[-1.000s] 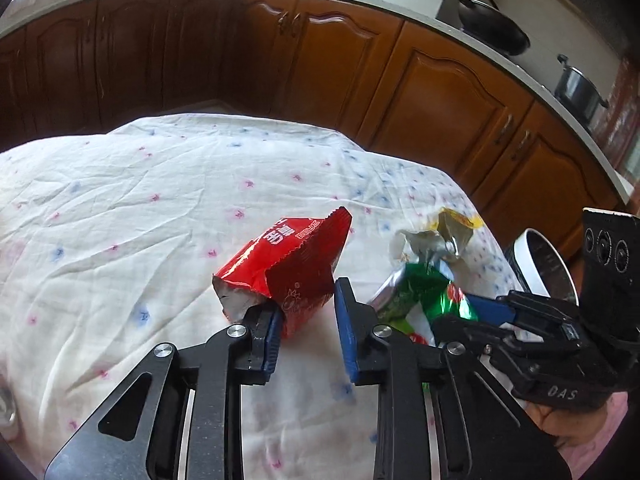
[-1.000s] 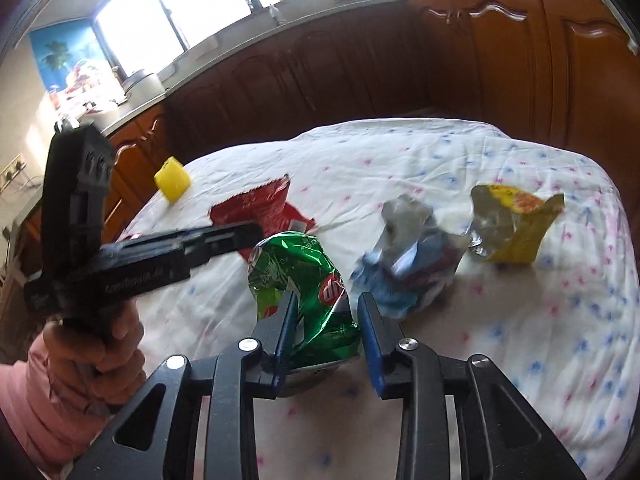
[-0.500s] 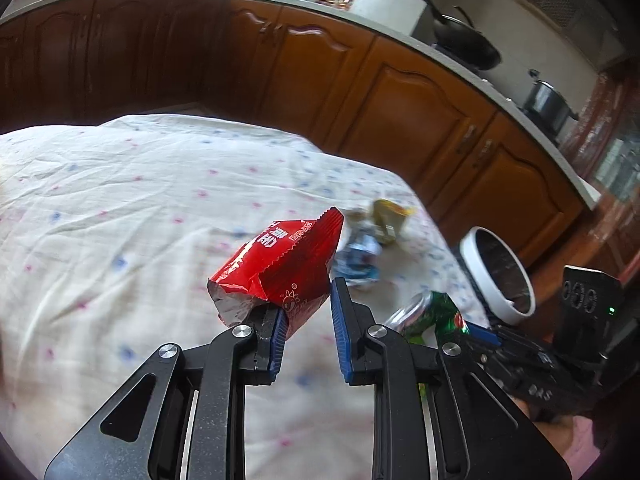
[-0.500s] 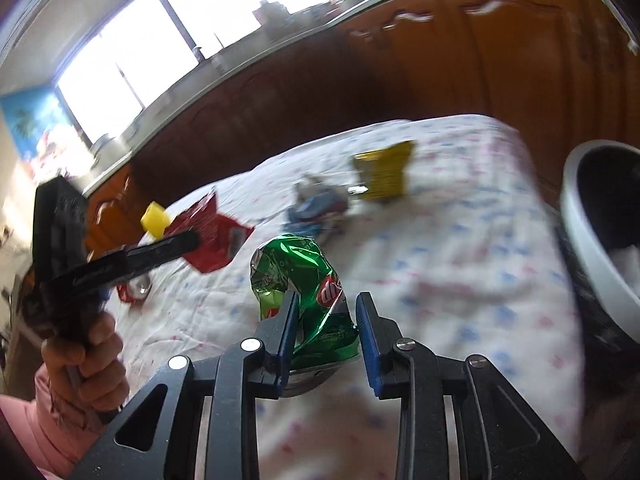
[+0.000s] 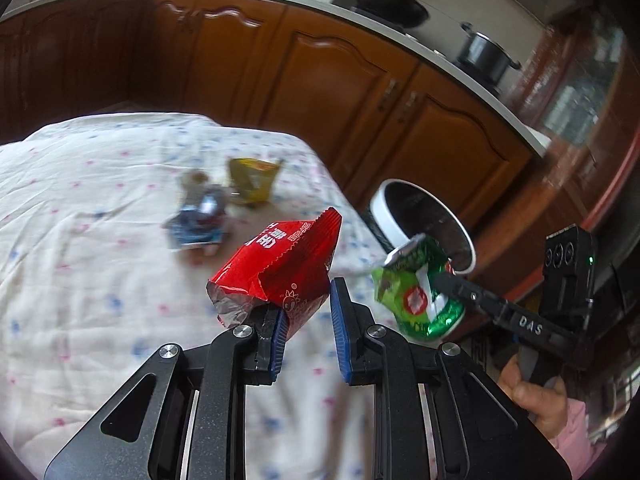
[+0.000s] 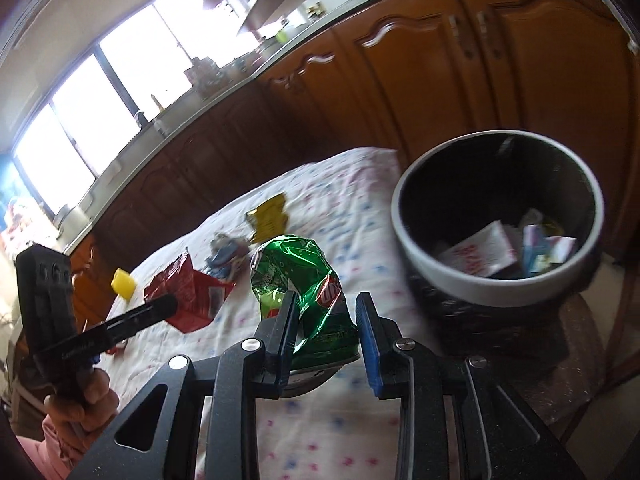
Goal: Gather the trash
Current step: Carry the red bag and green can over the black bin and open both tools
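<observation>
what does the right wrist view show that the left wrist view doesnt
Only the right wrist view: paper trash lying inside the bin, a yellow block on the cloth, and bright windows.
Only the left wrist view: a wok and a pot on the counter.
Both: the red wrapper in the left claw, the crushed green can in the right claw, and yellow and blue wrappers on the floral cloth.
</observation>
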